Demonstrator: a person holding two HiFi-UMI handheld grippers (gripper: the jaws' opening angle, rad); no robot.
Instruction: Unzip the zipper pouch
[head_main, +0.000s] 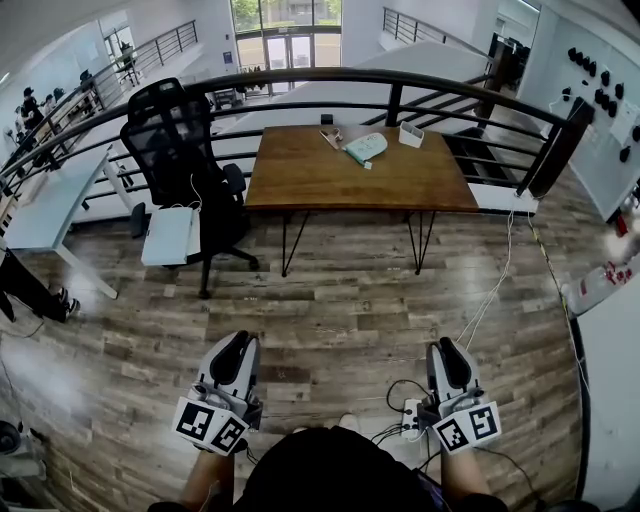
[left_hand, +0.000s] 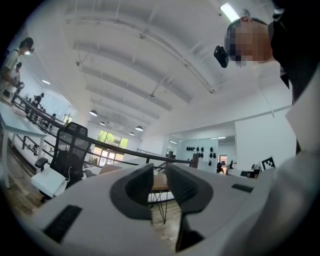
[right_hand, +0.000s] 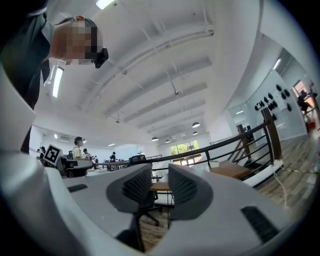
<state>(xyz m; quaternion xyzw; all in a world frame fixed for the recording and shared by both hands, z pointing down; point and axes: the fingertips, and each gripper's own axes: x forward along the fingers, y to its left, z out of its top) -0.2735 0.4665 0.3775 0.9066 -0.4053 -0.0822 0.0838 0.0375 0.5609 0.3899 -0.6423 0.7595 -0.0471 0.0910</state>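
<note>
A pale green zipper pouch (head_main: 366, 147) lies on the far side of a wooden table (head_main: 300, 175), well ahead of me across the floor. Both grippers are held low, close to my body and far from the table. My left gripper (head_main: 238, 347) points forward, its jaws a narrow slit apart with nothing between them (left_hand: 160, 169). My right gripper (head_main: 450, 352) also points forward, with a slightly wider gap and nothing between its pads (right_hand: 160, 170). The pouch does not show in either gripper view.
A black office chair (head_main: 180, 150) stands left of the table, with a white desk (head_main: 50, 200) farther left. A white box (head_main: 411, 133) and small items sit by the pouch. A black railing (head_main: 400, 85) runs behind the table. Cables (head_main: 400, 420) lie on the floor at my feet.
</note>
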